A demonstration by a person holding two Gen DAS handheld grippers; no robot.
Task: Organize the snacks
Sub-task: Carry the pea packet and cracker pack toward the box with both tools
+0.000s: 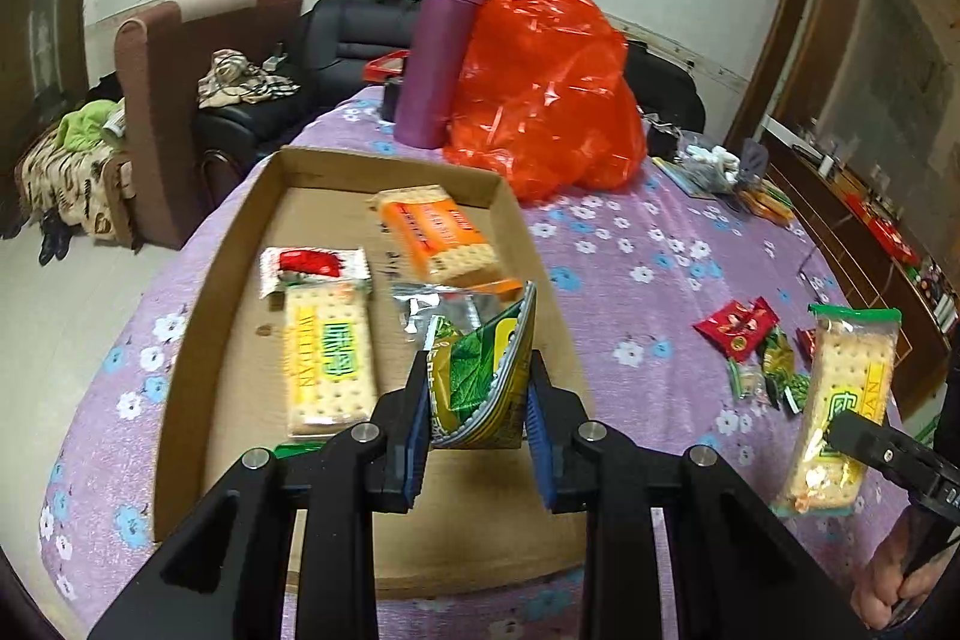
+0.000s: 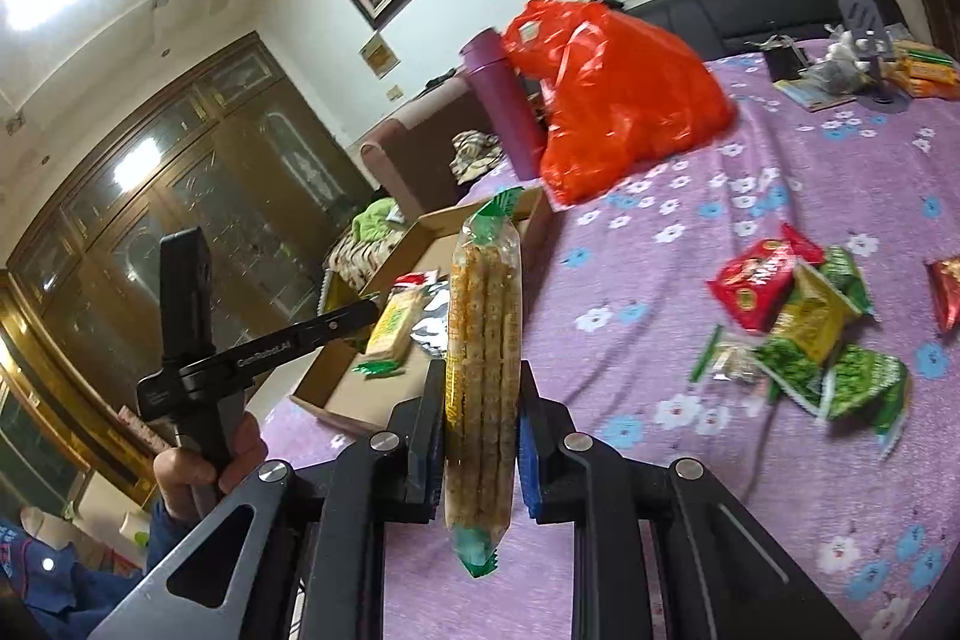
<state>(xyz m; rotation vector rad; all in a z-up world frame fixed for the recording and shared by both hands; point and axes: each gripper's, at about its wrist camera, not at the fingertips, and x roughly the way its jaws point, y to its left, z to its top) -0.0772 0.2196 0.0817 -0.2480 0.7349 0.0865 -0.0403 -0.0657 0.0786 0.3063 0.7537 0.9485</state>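
While the left gripper (image 1: 477,403) pinches a green pouch (image 1: 480,370) above the box (image 1: 198,340), the right gripper (image 2: 480,424) clamps a cracker pack (image 2: 483,370) on edge over the table (image 2: 690,490). Beyond them, three cracker packs lie in the box, loose snacks (image 2: 804,322) sit to the right, and a red bag (image 1: 546,82) stands farther back.

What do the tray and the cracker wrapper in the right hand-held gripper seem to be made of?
Tray: apparently plain brown cardboard, matte, with folded walls and raw edges. Cracker wrapper: thin clear plastic film, glossy, since the crackers show through; its ends are printed green.
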